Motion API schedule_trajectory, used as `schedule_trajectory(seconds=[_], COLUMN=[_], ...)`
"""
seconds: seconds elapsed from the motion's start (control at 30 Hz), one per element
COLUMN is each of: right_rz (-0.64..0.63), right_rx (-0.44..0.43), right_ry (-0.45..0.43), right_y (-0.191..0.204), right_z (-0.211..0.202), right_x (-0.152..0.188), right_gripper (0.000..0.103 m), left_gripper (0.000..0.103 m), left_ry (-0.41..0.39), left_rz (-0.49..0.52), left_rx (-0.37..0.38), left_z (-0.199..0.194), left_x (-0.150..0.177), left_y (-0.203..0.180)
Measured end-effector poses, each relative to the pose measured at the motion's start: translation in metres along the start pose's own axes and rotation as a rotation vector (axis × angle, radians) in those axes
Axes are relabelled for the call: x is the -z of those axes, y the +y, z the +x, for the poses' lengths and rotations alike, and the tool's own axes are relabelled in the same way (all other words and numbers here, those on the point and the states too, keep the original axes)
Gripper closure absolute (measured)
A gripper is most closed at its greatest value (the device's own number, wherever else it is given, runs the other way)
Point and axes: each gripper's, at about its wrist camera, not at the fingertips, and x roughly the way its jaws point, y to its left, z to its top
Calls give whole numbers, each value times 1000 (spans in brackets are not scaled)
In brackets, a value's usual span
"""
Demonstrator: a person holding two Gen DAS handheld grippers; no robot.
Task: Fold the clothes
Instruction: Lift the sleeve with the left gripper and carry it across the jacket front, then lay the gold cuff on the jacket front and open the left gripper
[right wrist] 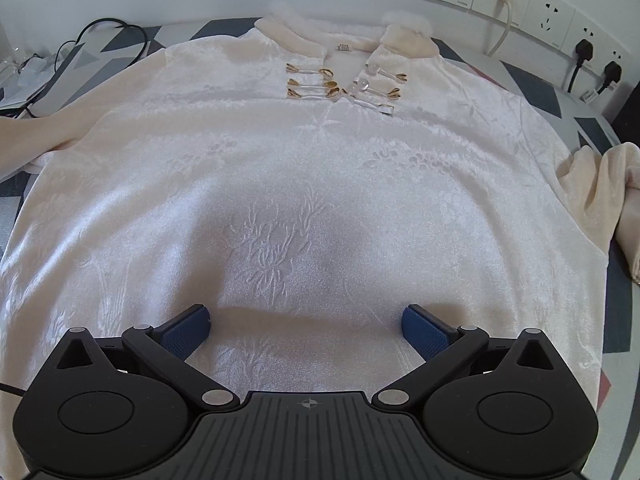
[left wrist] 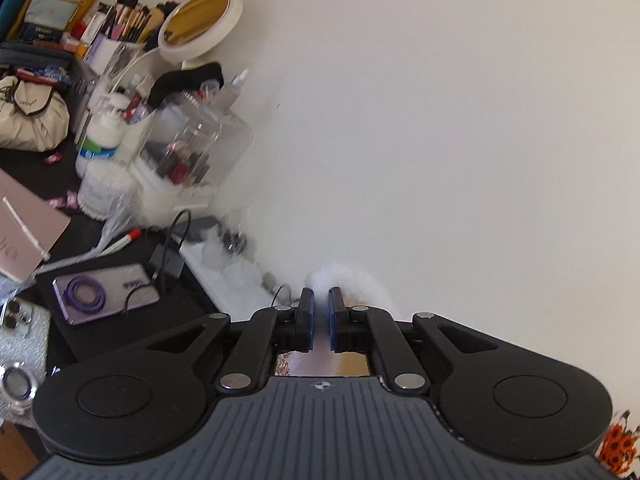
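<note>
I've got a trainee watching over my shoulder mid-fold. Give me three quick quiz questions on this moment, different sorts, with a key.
1. True or false: the right gripper is clamped on the cream top.
2. Multiple choice: what shows between and beyond the left gripper fingers? A) a phone B) white fluffy trim C) a makeup brush
3. Fill in: the gold-tipped fastenings at the neck of the top are ____ (fastened/undone).

Key:
1. False; its jaws stand wide open above the fabric.
2. B; the jaws are nearly shut, with the fluff showing in the gap.
3. Undone; the neck opening lies parted.
</note>
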Motion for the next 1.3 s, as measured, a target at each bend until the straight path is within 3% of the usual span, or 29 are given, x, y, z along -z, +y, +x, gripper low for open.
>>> schedule_trajectory(seconds=[0.13, 0.27, 0.4, 0.47, 0.63, 0.8, 0.93, 1.07, 1.13, 1.2, 1.3], right_rz=[1, 9, 6, 2, 59, 172, 235, 267, 271, 269, 265], right_rx=[1, 5, 4, -5, -12, -9, 4, -2, -6, -10, -21], right_ry=[-1, 7, 13, 11, -32, -96, -105, -96, -91, -92, -82], right_y=[0, 1, 1, -3, -29, -77, -103, -112, -111, -109, -108], right_z=[0, 1, 2, 0, -15, -42, -44, -38, -36, -35, -31], right_x=[0, -3, -4, -4, 0, 3, 11, 21, 25, 28, 30], right_gripper=[1, 1, 1, 1, 1, 1, 1, 1, 1, 1, 1], left_gripper=[97, 98, 98, 98, 98, 97, 97, 95, 89, 56, 45], left_ry=[-76, -137, -123, -80, 84, 303, 419, 558, 662, 830, 926], left_rz=[-31, -4, 32, 50, 108, 158, 209, 254, 283, 322, 343], left_rx=[46, 126, 246, 303, 443, 557, 532, 422, 351, 304, 323], left_z=[9, 26, 46, 55, 88, 134, 165, 208, 226, 242, 241], left_x=[-26, -47, -40, -21, 51, 155, 263, 359, 400, 423, 425], left_y=[-19, -65, -130, -165, -249, -325, -364, -372, -371, -364, -354])
